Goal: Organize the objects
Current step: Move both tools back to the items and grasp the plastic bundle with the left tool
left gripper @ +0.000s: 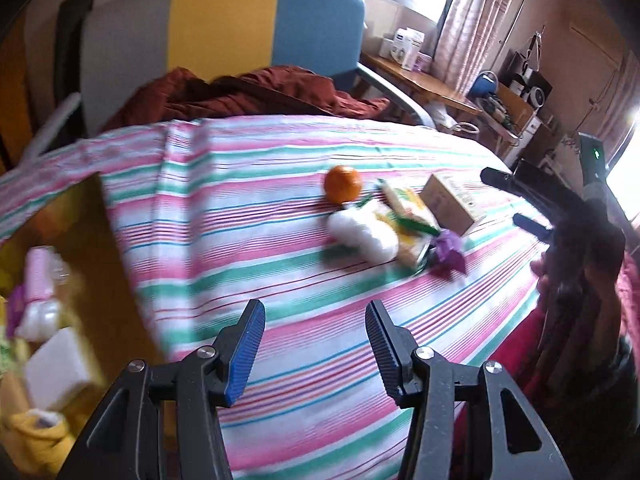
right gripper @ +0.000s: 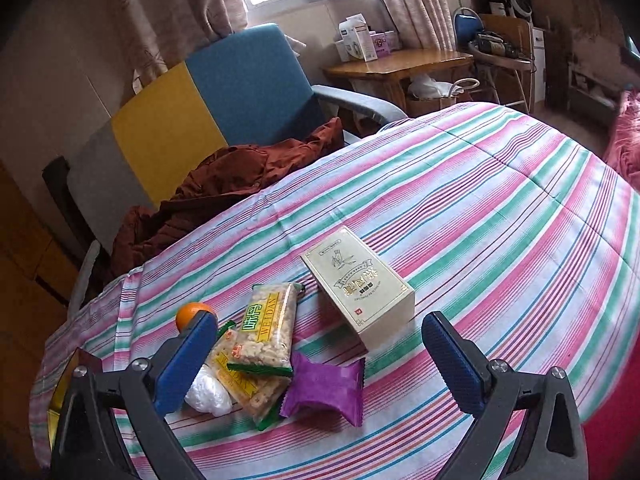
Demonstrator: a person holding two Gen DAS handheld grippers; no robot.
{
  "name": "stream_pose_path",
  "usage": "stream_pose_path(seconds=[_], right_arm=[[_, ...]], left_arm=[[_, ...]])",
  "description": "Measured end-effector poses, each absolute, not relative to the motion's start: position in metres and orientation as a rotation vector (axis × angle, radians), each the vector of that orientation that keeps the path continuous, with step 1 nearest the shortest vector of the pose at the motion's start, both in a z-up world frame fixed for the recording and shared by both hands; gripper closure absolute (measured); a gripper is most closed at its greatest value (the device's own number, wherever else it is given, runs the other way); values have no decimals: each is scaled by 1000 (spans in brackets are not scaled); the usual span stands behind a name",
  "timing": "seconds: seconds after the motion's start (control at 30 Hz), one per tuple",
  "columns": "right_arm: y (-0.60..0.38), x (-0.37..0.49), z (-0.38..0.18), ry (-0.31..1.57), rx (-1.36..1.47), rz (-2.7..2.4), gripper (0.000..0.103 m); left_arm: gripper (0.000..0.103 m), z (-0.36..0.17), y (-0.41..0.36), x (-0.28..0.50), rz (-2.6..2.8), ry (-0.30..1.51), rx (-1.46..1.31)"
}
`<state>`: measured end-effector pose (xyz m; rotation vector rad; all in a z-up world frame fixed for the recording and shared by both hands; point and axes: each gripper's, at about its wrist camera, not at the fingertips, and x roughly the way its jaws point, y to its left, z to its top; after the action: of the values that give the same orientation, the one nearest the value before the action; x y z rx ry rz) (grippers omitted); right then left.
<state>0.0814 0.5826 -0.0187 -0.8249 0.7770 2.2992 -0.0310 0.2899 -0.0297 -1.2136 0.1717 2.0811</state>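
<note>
Left wrist view: bedroom, striped cloth (left gripper: 304,208) over a table, chair (left gripper: 224,28) behind with a red jacket (left gripper: 240,94) on it. Left edge, a cardboard box (left gripper: 80,280) open below table level, already holding a white block, a pink pack and other bits, blurred. On the cloth, far centre: orange (left gripper: 343,184), white bag (left gripper: 362,236), snack packs (left gripper: 408,220), purple pack (left gripper: 450,250), all touching or just beside each other; beige box (left gripper: 452,202) to their right. My left gripper (left gripper: 316,344) is spread wide, nothing between the pads, hovering above bare cloth near the box side. Right gripper (left gripper: 516,200) shows at far right, pointed at the pile; its opening I can't judge from here.

Right wrist view: same table, window and a wooden desk (right gripper: 396,64) behind. Right gripper (right gripper: 320,356) spread wide, empty, pile sitting between and ahead of the jaws. Left pad partly hides the orange (right gripper: 192,314) and white bag (right gripper: 208,394). Snack packs (right gripper: 268,332) stacked crosswise, purple pack (right gripper: 324,392) nearest, overlapping their corner. Beige box (right gripper: 356,284) just right of the packs, flat.

I judge I'm mid-sort: several items boxed, this cluster left. Next pick looks like the purple pack, so I need to drop lower, centre on it, close without dragging the snack pack above its corner.
</note>
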Motion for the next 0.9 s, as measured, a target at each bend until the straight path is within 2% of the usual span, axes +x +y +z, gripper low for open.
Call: stream_pose_path(seconds=[0.37,0.63,0.8,0.9], right_arm=[[581,78,-24,852,-855,2337,0],[580,74,-26,860,-888,2352,0],[580,71,-29,860,-908,2348,0],[579,69,-31,844,-931,2345,0]], left_arm=[[50,-67,363,-70,1974,47,-1382],[50,-88,389,-97,1965,-85,-1471],[50,-101,400,-111,1996,-62,-1485],[60,-106,396,-113,2000,-54,-1469]])
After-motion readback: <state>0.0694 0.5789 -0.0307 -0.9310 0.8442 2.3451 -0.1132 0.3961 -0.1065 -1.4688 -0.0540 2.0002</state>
